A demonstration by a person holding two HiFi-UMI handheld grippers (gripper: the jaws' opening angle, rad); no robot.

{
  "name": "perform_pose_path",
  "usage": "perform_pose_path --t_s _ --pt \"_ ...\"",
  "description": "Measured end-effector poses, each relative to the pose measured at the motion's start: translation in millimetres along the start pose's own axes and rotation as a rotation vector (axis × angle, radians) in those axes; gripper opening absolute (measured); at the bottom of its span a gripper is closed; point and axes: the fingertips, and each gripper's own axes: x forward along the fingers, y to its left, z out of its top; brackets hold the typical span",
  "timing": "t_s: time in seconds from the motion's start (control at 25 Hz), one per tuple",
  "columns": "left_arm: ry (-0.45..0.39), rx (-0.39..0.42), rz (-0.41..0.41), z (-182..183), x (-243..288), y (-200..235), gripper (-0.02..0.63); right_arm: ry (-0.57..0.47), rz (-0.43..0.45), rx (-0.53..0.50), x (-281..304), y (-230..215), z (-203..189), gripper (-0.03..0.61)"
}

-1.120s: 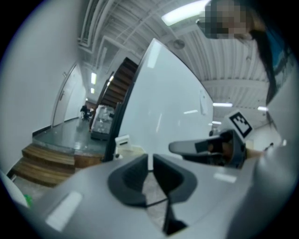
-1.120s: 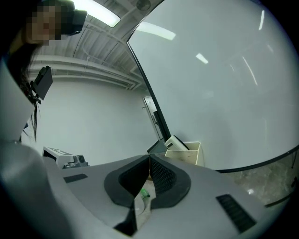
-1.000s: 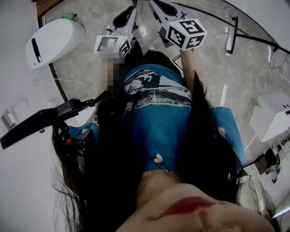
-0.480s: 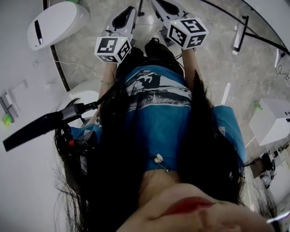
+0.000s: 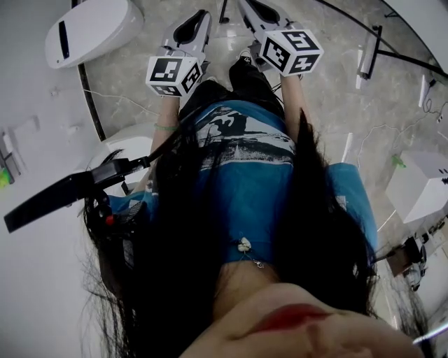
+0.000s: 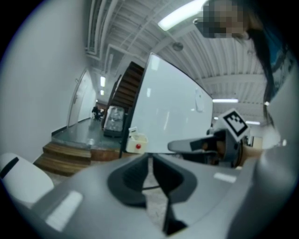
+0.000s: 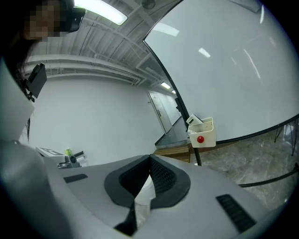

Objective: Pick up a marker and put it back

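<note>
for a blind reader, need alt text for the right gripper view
The right gripper, jaws shut and empty, points toward a big whiteboard with a small white box with a red dot hung by its lower left corner. A white wall is at left, a ceiling light above.

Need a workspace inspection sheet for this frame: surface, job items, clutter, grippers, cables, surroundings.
Surface: no table seen; grey stone-patterned floor.
Job's things: no marker seen; white tray with a red dot sits at the whiteboard corner, contents unclear.
Clutter: white oval pod; white box.
Grippers: left gripper and right gripper both shut, nothing between the jaws.
Cables: thin cable lies across the floor.
Surroundings: wooden steps, white walls.
</note>
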Motion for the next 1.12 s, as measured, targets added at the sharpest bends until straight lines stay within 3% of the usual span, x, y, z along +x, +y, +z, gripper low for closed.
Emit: perform_pose_path --t_s 0.12,0.32,0.48,0.64,1.12 --pt "-0.003 -0.005 -0.015 -4.6 -28.8 3.6 0.023 0.004 -0.021 0.009 -8.3 28.3 -17.2 0.011" --pt "-0.015 -0.019 -0.056 -18.6 -152.1 21.8 0.023 0.009 -0.055 0.014 -29.0 152.3 -68.3 0.011" --pt "-0.036 -0.064 -0.083 -29.3 -199.1 21.2 0.023 0.023 -0.074 -0.002 -46.1 200.1 -95.1 0.011" --pt "-0.065 -0.057 -0.113 -29.3 -227.1 10.1 0.023 0.005 -0.089 -0.008 -60.8 223.9 -103.2 0.011" --pt "-0.108 -0.049 -0.089 -26.0 -247.2 -24.5 0.023 -0.022 -0.056 -0.031 -102.6 241.2 -107.3 0.011"
